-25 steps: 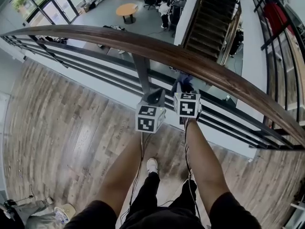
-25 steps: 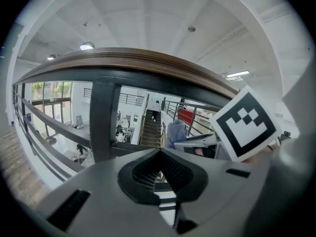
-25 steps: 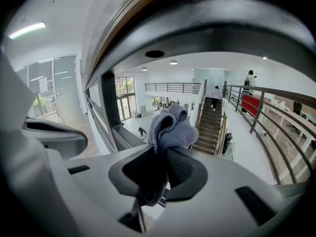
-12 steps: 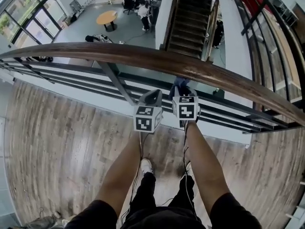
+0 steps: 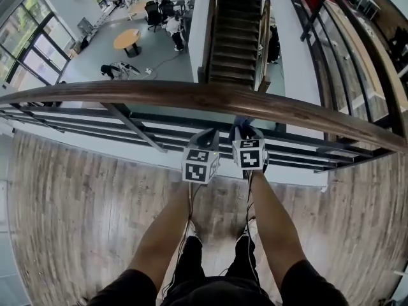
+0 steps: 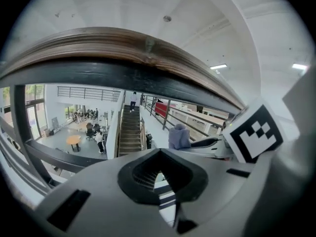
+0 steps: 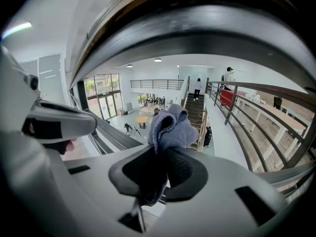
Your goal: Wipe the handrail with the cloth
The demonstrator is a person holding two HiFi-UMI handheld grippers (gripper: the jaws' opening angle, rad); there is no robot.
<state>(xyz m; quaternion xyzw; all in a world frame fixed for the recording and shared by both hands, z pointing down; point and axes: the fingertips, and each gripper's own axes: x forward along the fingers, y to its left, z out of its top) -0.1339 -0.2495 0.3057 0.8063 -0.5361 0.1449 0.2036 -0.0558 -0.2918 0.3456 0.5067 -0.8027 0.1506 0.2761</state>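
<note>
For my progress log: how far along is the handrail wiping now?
Done: the cloth is gripped in the right tool. In hand: that tool is held just under the wooden handrail, with the cloth apart from it. Left: the wiping itself; no wiped stretch shows. The left tool is shut and empty.

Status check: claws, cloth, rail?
Left claw shut, empty. Right claw shut on cloth. Cloth just under handrail, not touching. Nothing between them.

The left gripper, jaws together and empty, sits below the handrail, near the cloth.
</note>
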